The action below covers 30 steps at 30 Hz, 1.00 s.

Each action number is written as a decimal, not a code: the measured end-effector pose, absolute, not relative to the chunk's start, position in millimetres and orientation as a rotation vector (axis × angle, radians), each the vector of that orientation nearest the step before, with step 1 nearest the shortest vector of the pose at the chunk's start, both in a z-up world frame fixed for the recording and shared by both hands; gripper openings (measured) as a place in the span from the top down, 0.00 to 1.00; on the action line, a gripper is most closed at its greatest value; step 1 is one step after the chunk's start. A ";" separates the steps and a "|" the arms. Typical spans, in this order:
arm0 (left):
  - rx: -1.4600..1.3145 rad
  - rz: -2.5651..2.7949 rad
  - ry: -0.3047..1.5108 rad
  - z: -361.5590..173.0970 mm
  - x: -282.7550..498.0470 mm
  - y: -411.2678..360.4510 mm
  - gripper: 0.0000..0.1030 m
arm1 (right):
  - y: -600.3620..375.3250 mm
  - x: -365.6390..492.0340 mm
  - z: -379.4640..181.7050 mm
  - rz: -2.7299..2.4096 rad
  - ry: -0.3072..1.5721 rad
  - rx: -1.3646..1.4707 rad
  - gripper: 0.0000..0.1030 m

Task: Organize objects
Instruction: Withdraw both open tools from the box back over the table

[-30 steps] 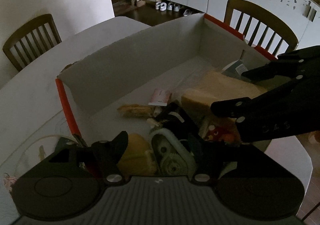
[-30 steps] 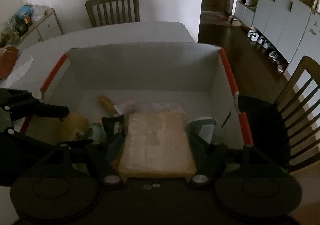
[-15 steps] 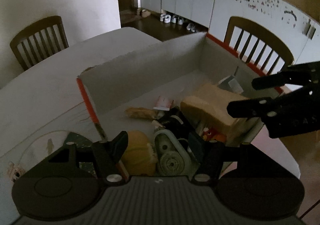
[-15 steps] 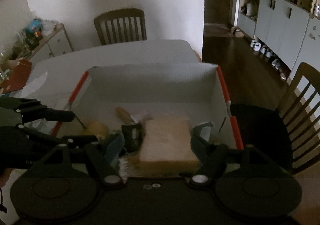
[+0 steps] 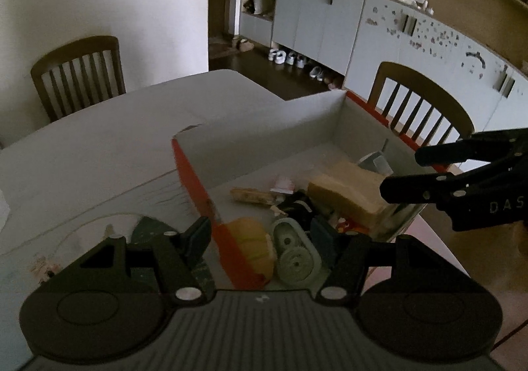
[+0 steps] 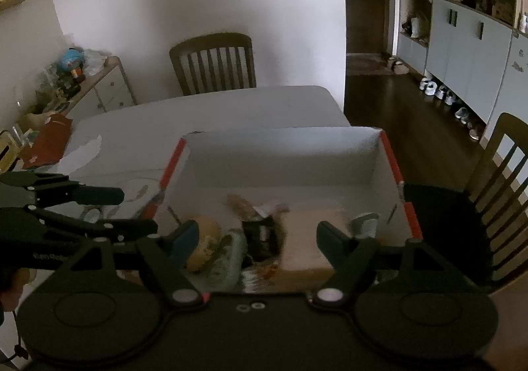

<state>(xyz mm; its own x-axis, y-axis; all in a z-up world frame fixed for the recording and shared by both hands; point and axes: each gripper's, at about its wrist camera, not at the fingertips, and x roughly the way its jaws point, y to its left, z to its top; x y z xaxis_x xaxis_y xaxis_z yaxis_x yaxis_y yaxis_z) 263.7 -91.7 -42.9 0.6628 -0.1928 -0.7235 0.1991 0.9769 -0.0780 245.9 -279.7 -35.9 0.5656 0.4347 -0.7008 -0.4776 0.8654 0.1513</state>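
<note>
Behind the box, a chair faces the table.

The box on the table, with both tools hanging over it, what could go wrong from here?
1. The box sits near the table edge on the side by a chair, so a nudge might push it off.
2. The left tool straddles the orange rim, which may catch a finger.
3. The block leans on clutter inside and could slide; the right tool is opening with nothing gripped.
</note>
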 end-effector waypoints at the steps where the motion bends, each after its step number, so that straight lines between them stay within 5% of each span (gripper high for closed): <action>1: -0.001 -0.222 0.814 -41.2 261.3 -86.9 0.37 | -276.4 243.3 -34.7 0.542 0.806 -0.055 0.23; 7: -0.027 -0.212 0.799 -34.9 248.6 -58.5 0.36 | -253.2 227.7 -31.9 0.564 0.791 -0.051 0.21; 10: -0.053 -0.205 0.793 -34.3 241.5 -40.8 0.23 | -238.4 219.5 -31.7 0.574 0.792 -0.059 0.21; 30: -0.143 -0.045 0.800 -58.2 198.1 90.2 0.10 | -128.6 168.6 -42.5 0.660 0.838 -0.142 0.21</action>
